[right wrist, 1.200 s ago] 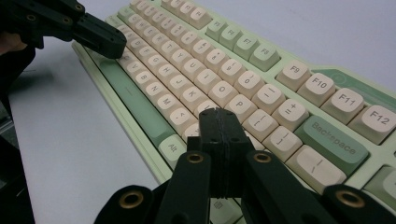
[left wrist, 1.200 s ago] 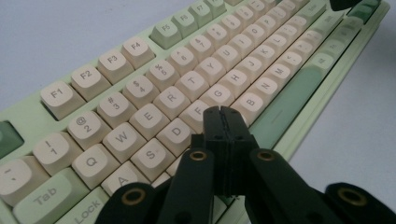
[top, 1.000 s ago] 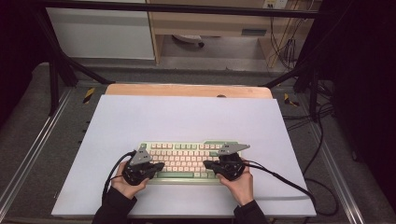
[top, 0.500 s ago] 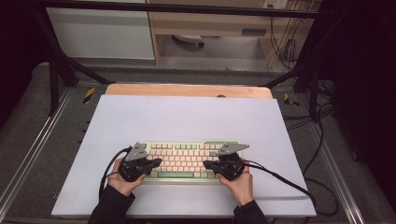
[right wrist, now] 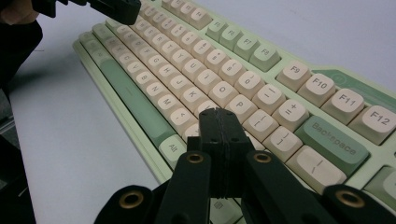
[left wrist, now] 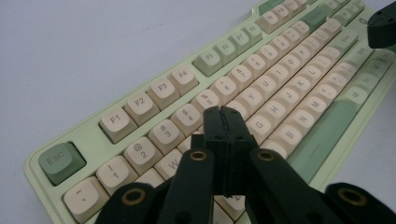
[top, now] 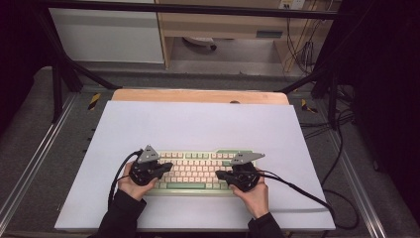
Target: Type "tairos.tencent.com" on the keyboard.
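Note:
A pale green keyboard (top: 198, 171) with cream keycaps lies on the white mat near the table's front edge. My left gripper (top: 168, 165) is shut, empty, and hovers over the keyboard's left end; in the left gripper view its closed tips (left wrist: 222, 112) sit above the keys near the number row of the keyboard (left wrist: 289, 84). My right gripper (top: 221, 175) is shut with nothing held, over the right half; in the right gripper view its tips (right wrist: 219, 114) hang above the letter keys beside the keyboard (right wrist: 196, 70) Backspace area. The left gripper (right wrist: 112, 9) appears at that view's top left.
The white mat (top: 198, 124) covers most of a wooden table (top: 198, 95). Black cables (top: 307, 193) trail from both grippers across the mat. Metal frame rails (top: 29, 158) border both sides, and more cables (top: 341, 124) lie at the right.
The left hand has shifted slightly along the keyboard's left end. The right hand has stayed in place.

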`<state>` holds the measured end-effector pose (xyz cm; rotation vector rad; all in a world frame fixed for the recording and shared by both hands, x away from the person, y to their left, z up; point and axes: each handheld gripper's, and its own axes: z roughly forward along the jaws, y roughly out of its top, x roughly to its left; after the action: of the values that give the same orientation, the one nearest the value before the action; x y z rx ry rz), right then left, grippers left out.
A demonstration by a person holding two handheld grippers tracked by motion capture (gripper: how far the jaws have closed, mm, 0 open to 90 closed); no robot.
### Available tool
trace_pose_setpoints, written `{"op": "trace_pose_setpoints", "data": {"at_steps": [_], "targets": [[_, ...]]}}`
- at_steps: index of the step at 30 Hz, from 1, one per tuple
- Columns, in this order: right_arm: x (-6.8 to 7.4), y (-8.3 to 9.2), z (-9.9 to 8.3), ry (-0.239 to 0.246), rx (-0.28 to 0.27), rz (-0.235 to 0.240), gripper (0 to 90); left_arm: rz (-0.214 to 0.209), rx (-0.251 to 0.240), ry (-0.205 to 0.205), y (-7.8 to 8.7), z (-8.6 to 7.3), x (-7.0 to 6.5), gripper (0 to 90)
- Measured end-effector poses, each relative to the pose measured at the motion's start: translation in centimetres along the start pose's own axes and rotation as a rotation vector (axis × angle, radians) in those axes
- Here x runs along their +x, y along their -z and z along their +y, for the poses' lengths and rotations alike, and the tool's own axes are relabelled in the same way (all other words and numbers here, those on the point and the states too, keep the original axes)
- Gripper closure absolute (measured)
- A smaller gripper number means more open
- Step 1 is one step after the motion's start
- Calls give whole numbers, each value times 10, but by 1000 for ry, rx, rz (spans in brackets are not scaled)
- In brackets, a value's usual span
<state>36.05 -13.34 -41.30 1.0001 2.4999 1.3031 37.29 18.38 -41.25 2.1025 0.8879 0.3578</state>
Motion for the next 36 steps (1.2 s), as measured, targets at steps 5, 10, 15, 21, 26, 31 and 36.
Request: {"op": "trace_pose_setpoints", "data": {"at_steps": [5, 10, 15, 21, 26, 31, 36], "targets": [[0, 0, 0, 0, 0, 0, 900, 12, 9, 2, -5, -1, 3, 899], [0, 0, 0, -1, 0, 1, 900, 17, 19, 5, -10, -4, 5, 899], [0, 0, 0, -1, -4, 1, 900, 18, 20, 9, -13, -5, 6, 899], [0, 0, 0, -1, -3, 0, 900, 17, 19, 4, -15, -7, 6, 899], [0, 0, 0, 0, 0, 0, 900, 16, 23, 4, -17, -9, 7, 900], [0, 0, 0, -1, -3, 0, 900, 10, 8, 3, -12, -7, 5, 899], [0, 0, 0, 1, -3, 2, 900, 1, -1, -3, -6, -7, 3, 899]]}}
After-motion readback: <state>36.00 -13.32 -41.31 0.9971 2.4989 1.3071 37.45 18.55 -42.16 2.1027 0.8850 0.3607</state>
